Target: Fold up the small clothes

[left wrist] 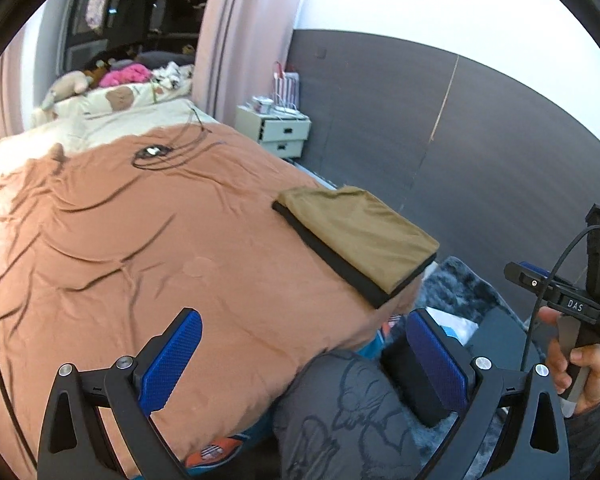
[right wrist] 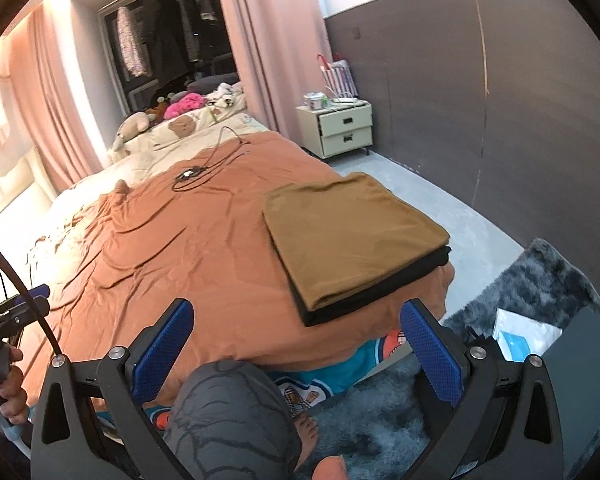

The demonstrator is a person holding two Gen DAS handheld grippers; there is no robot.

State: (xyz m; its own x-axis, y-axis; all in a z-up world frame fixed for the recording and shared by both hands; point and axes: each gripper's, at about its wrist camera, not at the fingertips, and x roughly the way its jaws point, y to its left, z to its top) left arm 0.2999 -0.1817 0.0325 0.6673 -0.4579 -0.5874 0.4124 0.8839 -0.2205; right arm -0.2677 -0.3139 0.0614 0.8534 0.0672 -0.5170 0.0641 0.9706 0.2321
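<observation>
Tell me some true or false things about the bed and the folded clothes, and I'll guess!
1. The tan folded garment lies on top of a black one. True.
2. The folded stack sits in the middle of the orange bedspread. False: it sits near the bed's corner, by the edge.
3. The left tongs are clamped on the tan garment. False: they are open and hold nothing.
4. The right tongs are open and empty. True.
5. A black cable lies on the bedspread farther up the bed. True.
6. The nightstand has its drawers pulled out. False: both drawers are closed.
</observation>
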